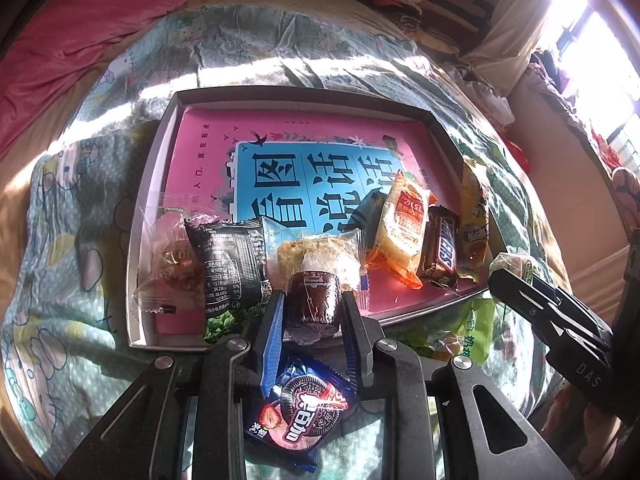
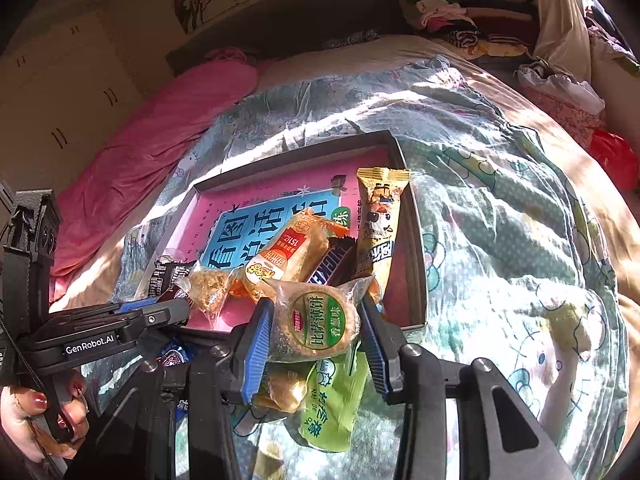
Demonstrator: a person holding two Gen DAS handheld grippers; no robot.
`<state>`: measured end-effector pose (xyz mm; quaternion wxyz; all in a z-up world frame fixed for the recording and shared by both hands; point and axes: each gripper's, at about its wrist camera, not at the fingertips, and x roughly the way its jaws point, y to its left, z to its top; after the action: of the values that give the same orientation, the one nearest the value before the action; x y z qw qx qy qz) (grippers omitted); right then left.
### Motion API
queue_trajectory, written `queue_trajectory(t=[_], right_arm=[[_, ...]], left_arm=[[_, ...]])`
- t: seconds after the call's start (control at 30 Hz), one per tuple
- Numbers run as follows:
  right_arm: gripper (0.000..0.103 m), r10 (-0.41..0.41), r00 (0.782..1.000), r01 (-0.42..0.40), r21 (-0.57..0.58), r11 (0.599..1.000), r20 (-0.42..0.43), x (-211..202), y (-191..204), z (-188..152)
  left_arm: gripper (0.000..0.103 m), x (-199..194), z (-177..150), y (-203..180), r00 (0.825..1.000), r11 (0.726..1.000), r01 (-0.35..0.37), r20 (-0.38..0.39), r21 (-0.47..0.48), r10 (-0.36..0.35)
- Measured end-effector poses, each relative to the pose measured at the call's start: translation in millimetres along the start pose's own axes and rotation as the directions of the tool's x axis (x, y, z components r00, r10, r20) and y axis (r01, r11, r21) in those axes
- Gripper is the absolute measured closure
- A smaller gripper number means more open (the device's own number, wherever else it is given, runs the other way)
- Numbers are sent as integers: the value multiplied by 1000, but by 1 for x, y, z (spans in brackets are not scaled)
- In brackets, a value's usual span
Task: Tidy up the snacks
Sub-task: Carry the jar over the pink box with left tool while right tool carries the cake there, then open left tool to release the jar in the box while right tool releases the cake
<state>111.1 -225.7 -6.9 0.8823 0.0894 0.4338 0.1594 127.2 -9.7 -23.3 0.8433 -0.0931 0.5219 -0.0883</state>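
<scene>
A shallow box (image 1: 160,152) with a pink book cover as its floor lies on the bed. Several wrapped snacks line its near side: a black packet (image 1: 232,264), an orange packet (image 1: 404,224) and a Snickers bar (image 1: 440,252). My left gripper (image 1: 314,304) is shut on a brown cake in clear wrap (image 1: 314,300) over the box's near edge. An Oreo packet (image 1: 298,412) lies on the quilt below it. My right gripper (image 2: 316,320) is shut on a round green-labelled biscuit pack (image 2: 318,322) at the box's near right corner. The box (image 2: 418,264) shows there too.
A green snack bag (image 2: 334,408) and a golden-wrapped snack (image 2: 280,394) lie on the quilt (image 2: 500,240) under my right gripper. A yellow bar (image 2: 380,224) leans on the box's right wall. Pink bedding (image 1: 80,28) lies far left. A person's hand (image 2: 36,412) holds the left gripper.
</scene>
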Motion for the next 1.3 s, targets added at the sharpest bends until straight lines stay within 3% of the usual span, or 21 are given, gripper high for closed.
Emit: queue_trajectory(t=[1.3], right_arm=[[59, -41, 995, 31, -108, 994, -93, 46, 23, 18]], left_arm=[[75, 20, 13, -3, 999, 1000, -11, -37, 21, 12]])
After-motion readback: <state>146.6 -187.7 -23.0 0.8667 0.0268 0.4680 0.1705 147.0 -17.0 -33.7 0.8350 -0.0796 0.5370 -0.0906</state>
